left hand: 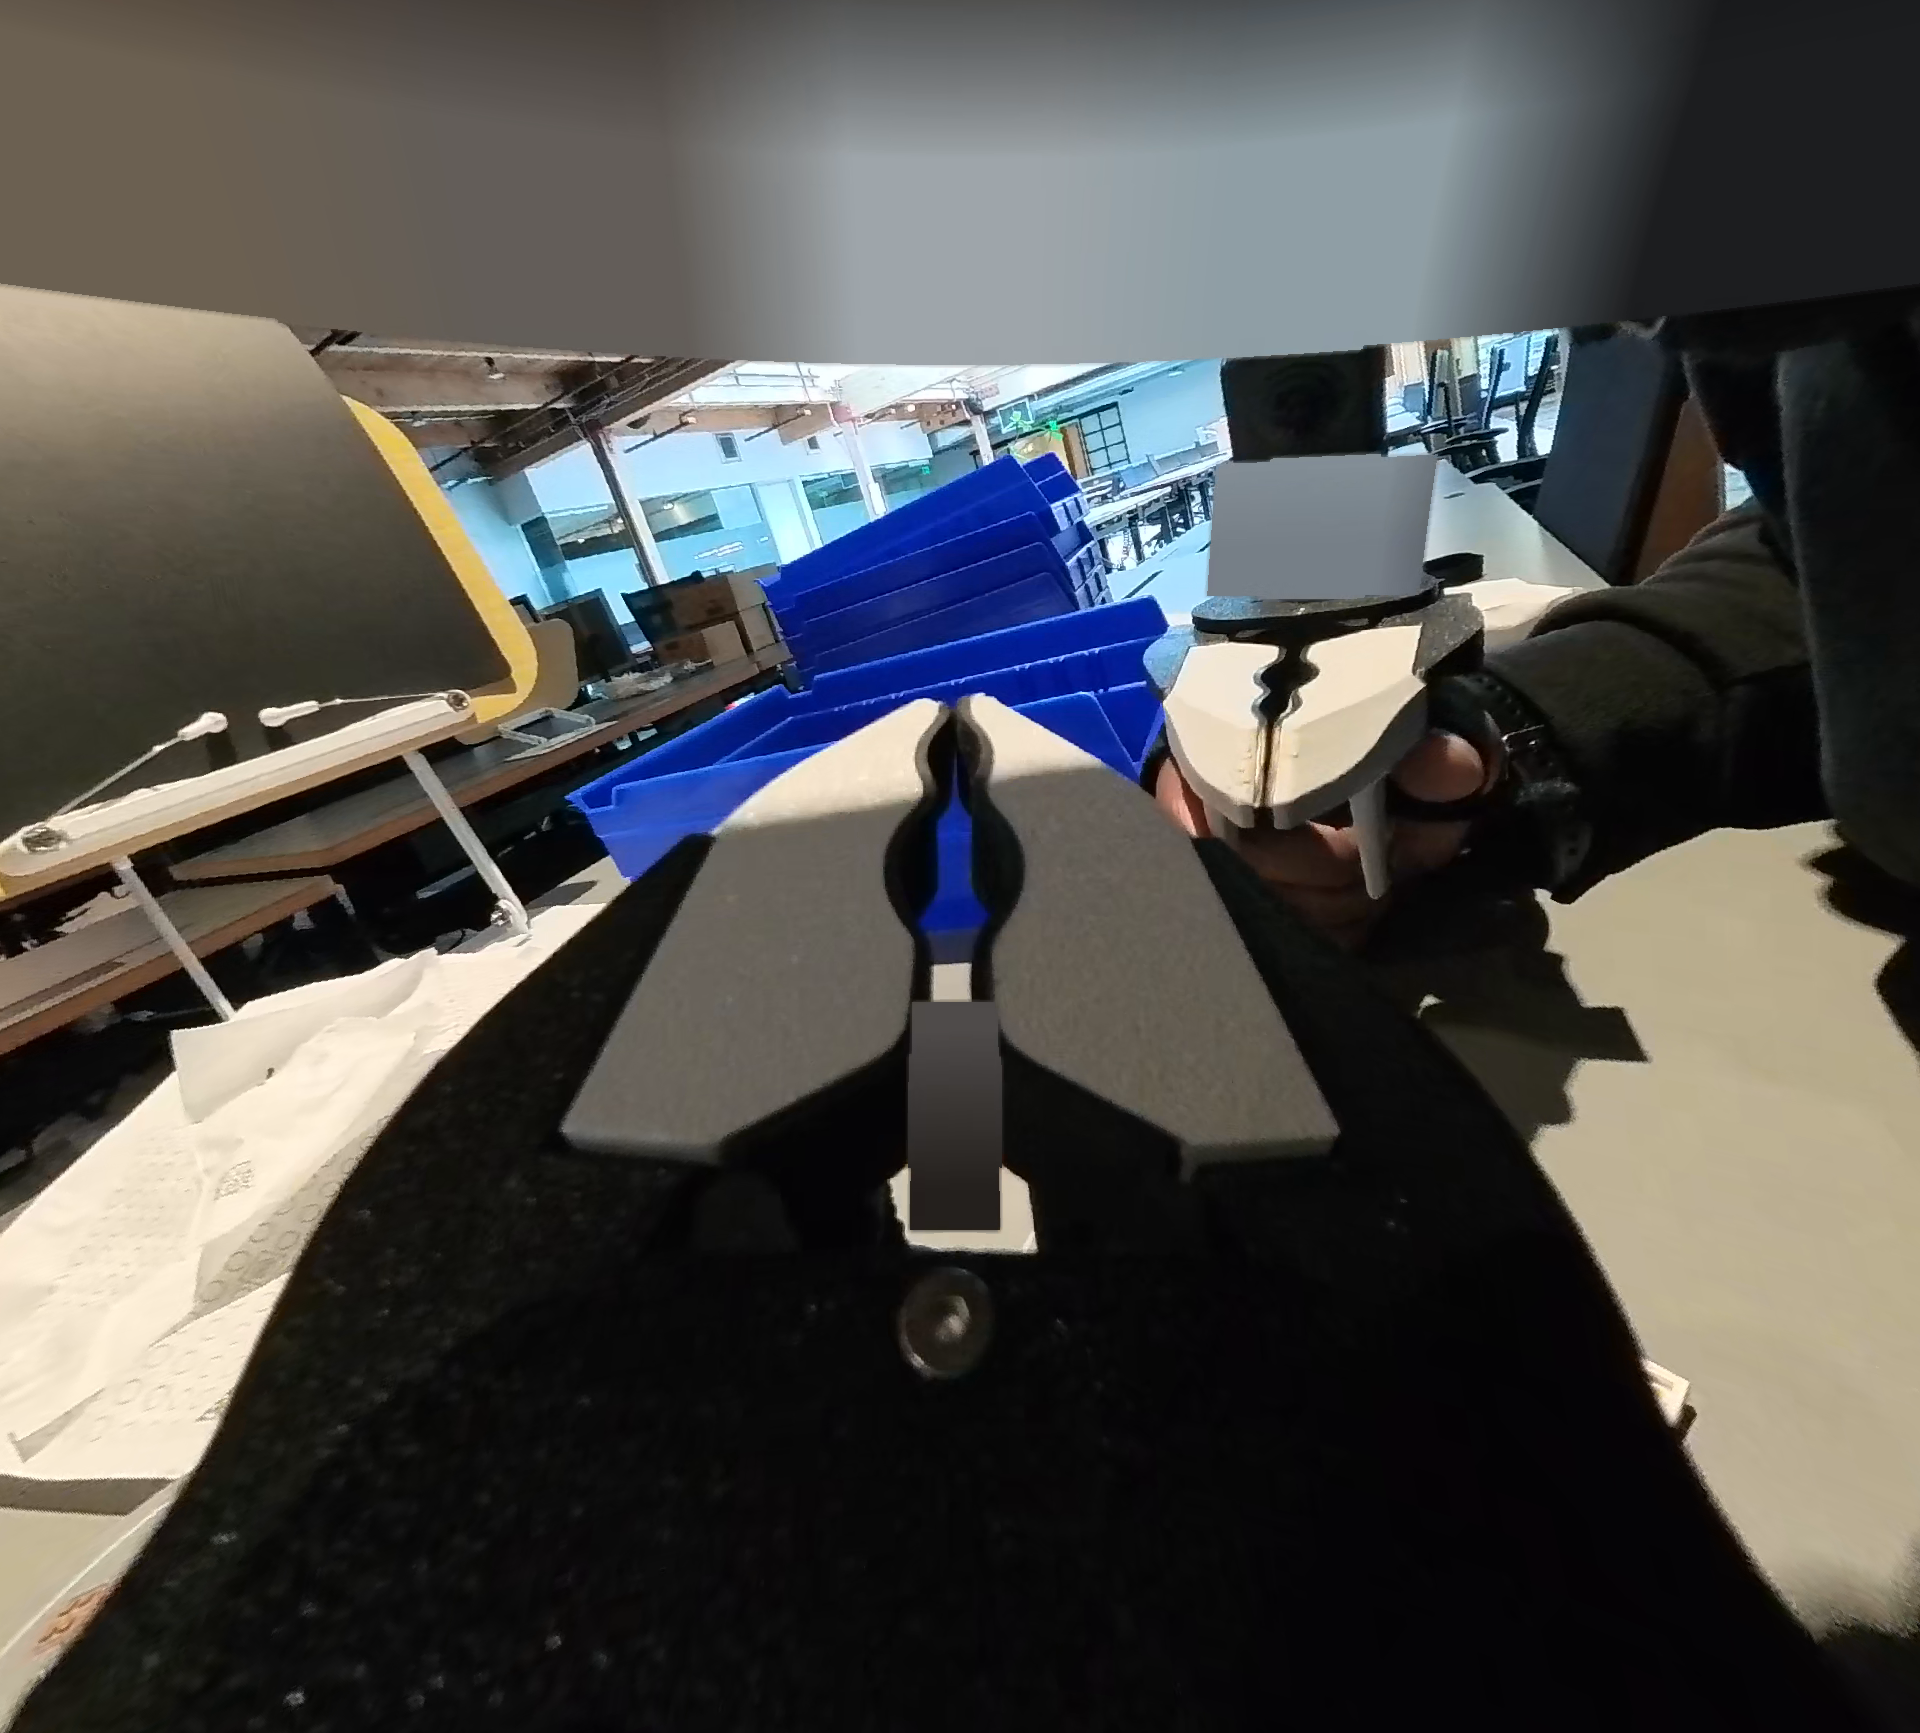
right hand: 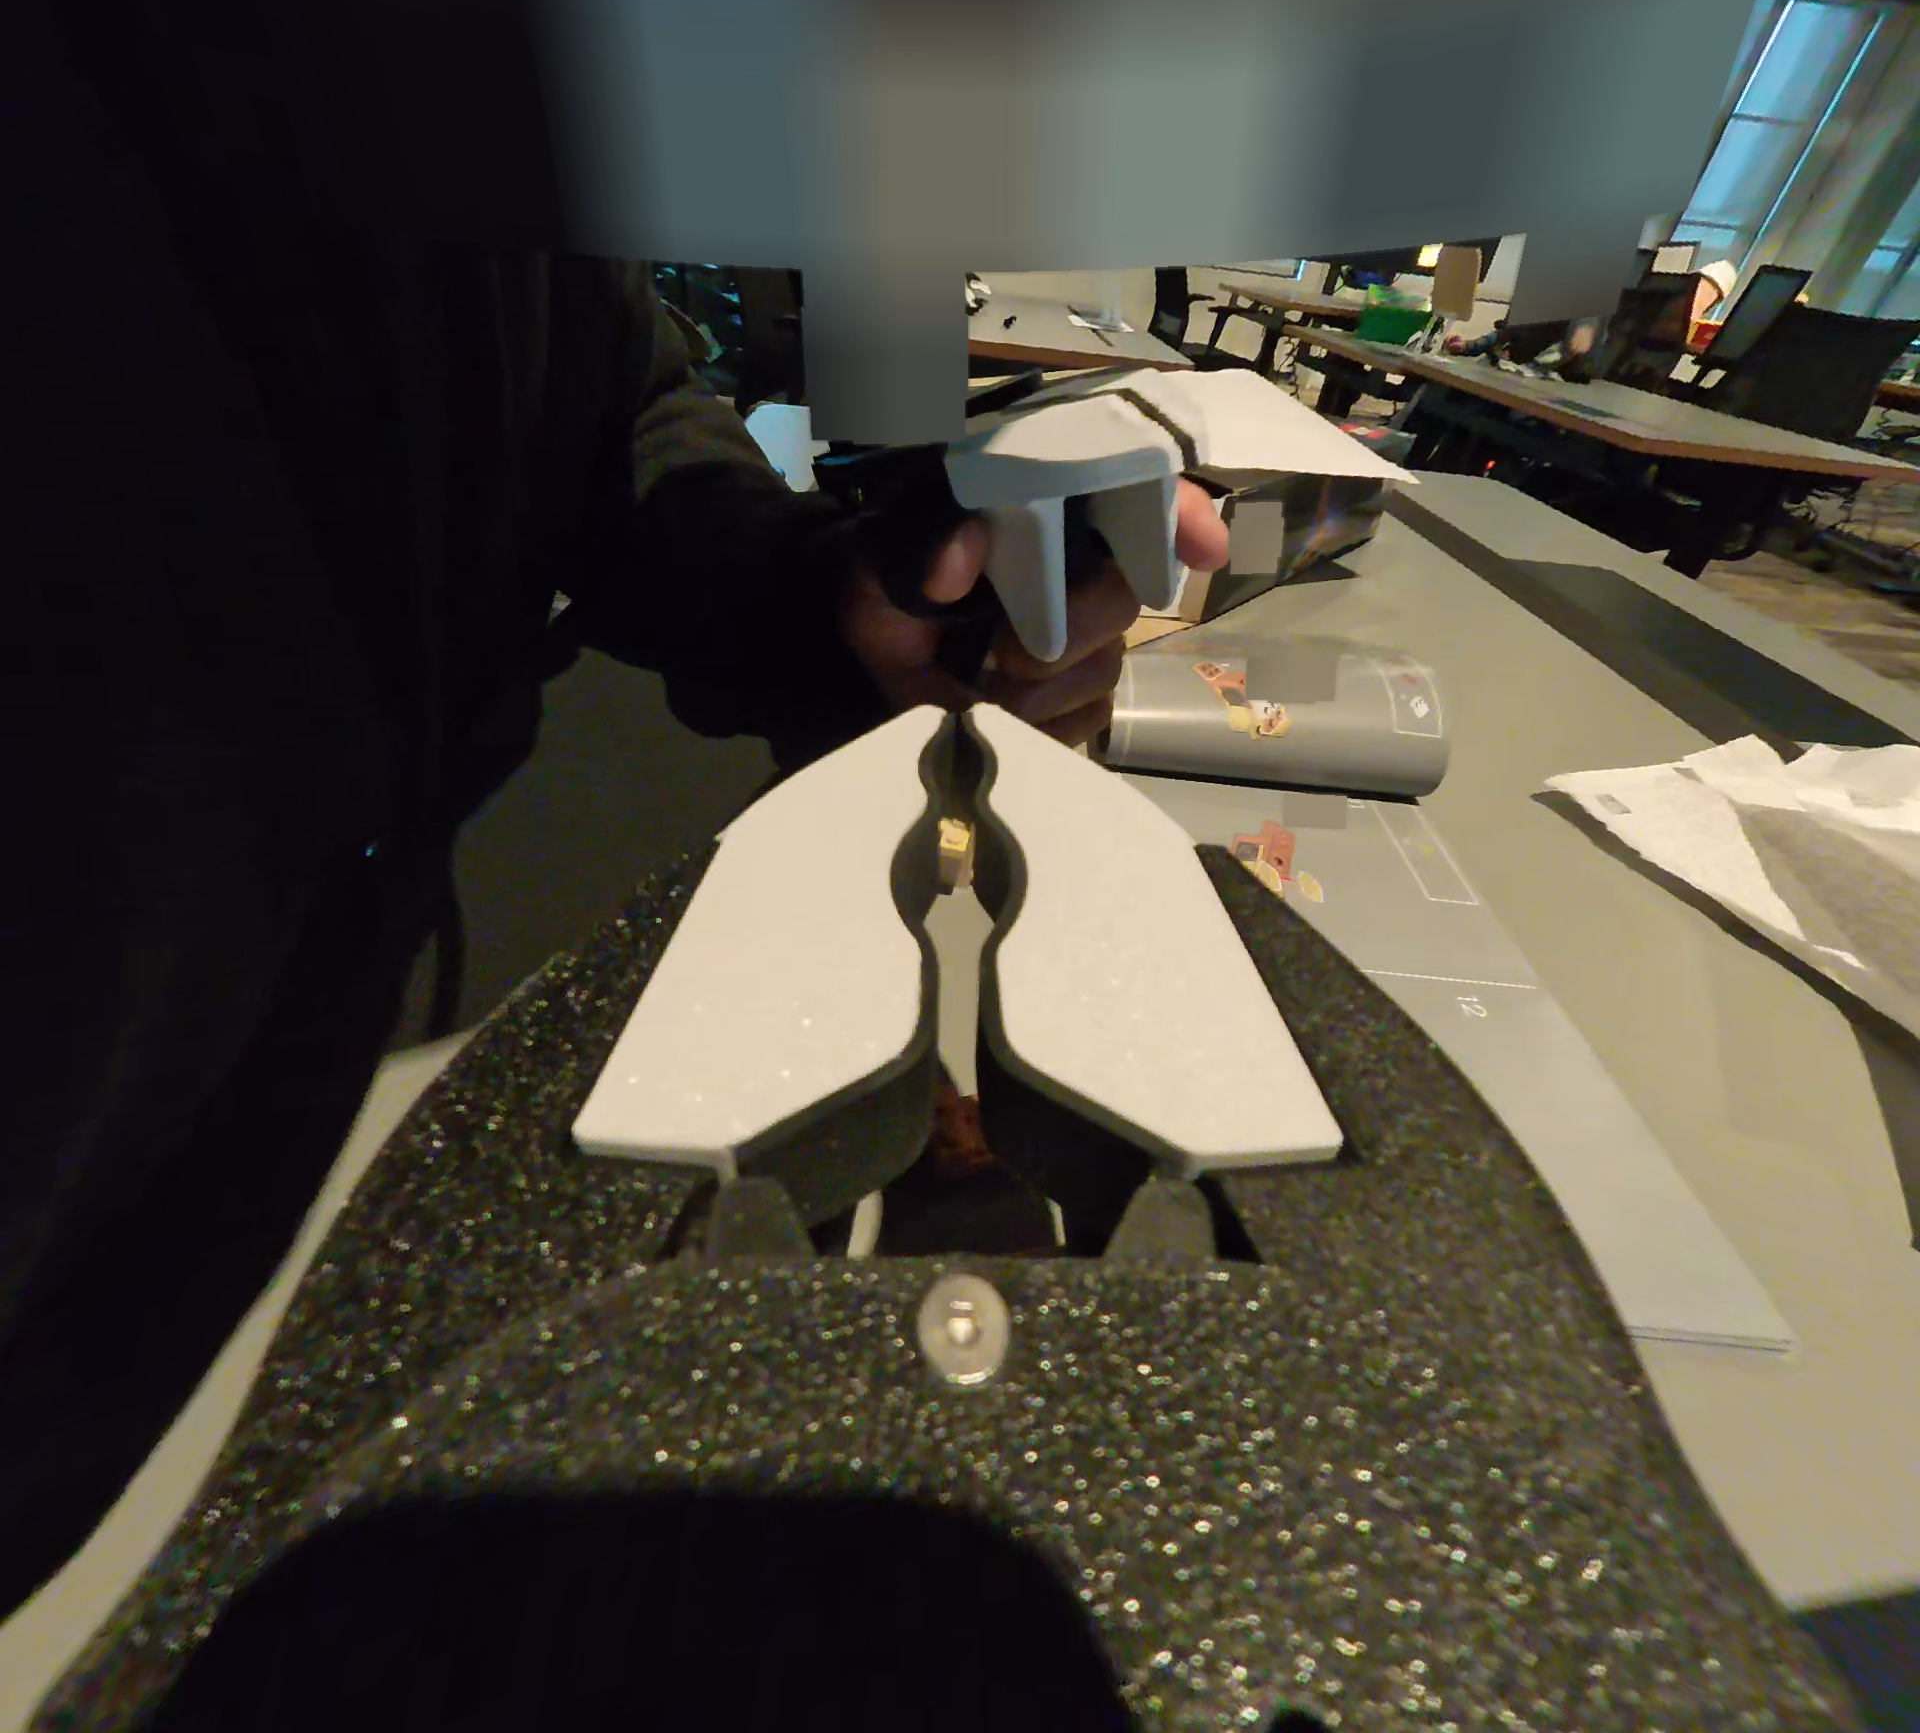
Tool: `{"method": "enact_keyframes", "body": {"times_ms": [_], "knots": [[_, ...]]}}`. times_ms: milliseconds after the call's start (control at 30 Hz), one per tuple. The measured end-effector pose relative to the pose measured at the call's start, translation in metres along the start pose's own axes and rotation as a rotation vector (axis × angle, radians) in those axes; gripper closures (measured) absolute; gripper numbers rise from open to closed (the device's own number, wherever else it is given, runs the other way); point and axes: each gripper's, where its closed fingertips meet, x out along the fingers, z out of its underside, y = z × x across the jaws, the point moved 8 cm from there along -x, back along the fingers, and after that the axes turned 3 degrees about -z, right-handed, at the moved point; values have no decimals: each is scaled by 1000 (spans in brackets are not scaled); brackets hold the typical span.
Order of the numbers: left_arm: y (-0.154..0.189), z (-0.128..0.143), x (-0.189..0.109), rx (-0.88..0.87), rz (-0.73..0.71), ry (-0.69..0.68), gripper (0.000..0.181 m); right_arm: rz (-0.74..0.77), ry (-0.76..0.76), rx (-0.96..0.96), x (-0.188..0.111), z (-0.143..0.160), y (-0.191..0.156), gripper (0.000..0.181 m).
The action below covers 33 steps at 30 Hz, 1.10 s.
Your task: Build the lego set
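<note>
Speckled black right tongs (right hand: pixel 956 727), closed, perhaps pinching tan brick (right hand: pixel 954 842).

Flat grey matte table (right hand: pixel 1621 644) carries a curled grey instruction booklet (right hand: pixel 1278 727) lying open, crumpled white paper sheets (right hand: pixel 1766 842) at its right edge, and an opened cardboard box (right hand: pixel 1288 499) beyond the booklet. Stacked blue plastic bins (left hand: pixel 935 623) stand at the table's far side.

Blue bins (left hand: pixel 935 634) stacked behind grey table (left hand: pixel 1714 1164); white paper (right hand: pixel 1756 836) on table; black chairs (right hand: pixel 1818 353) in bkgd.
</note>
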Motion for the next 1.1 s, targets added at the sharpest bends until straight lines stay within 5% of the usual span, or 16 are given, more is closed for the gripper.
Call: {"method": "enact_keyframes", "body": {"times_ms": [1100], "knots": [[-6, 10, 2, -20, -16, -44, 181, -50, 14, -8, -30, -2, -25, 181]]}}
